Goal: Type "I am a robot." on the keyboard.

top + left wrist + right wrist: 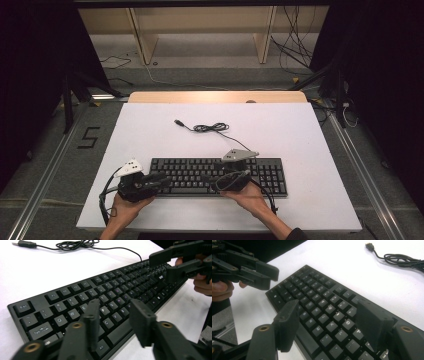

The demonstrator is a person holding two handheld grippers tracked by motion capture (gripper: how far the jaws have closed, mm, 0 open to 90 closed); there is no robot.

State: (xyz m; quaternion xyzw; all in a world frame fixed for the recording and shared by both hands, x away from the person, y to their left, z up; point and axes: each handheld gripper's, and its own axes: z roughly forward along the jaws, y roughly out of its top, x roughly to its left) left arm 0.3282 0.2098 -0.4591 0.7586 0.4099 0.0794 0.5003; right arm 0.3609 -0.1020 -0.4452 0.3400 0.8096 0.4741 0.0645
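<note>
A white table (150, 135) stands on a grey floor, with a wooden shelf frame (200, 30) at the far side and dark curtains to the left and right. The black keyboard (200, 167) lies at the near middle of the table, and its cable (212, 128) is coiled farther back. The left gripper (162, 181) is held low over the left end of the keyboard and the right gripper (240, 176) over its right part; both have their jaws apart above the keys and grasp nothing.

black grippers (162, 181) with brass screws, grey triangular plates, trailing cables.
</note>
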